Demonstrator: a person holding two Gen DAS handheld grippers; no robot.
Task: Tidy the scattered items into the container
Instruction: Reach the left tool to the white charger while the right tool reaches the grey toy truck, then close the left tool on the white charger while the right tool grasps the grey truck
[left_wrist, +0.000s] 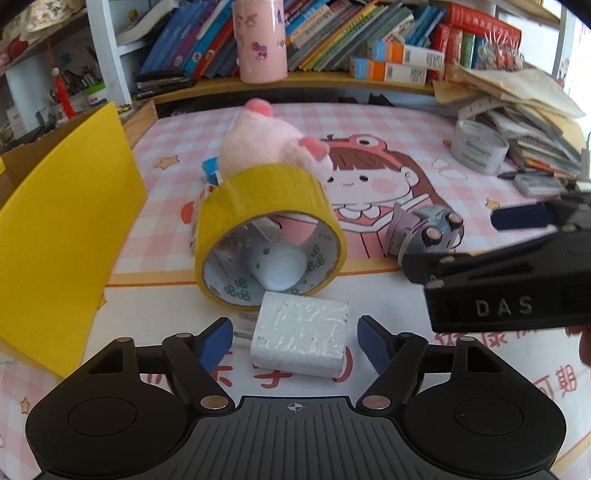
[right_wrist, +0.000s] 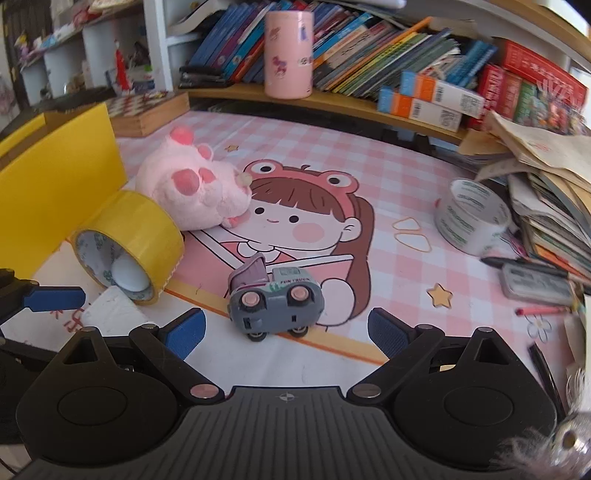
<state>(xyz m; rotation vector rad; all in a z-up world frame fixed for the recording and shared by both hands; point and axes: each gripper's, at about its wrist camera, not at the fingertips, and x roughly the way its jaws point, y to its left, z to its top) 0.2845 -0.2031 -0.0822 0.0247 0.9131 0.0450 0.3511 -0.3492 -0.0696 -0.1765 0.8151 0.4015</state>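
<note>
A white charger plug lies on the pink cartoon mat between the blue pads of my left gripper, which is open, with a small gap on each side. Just beyond it a yellow tape roll lies on its side against a pink plush toy. The yellow-flapped cardboard box stands at the left. In the right wrist view a grey toy car stands just ahead of my right gripper, which is open wide and touches nothing. The tape roll, plush and box are to its left.
A white tape roll sits at the right beside a leaning pile of papers and notebooks. Pens and an eraser lie near that edge. A shelf with books and a pink cylinder runs along the back.
</note>
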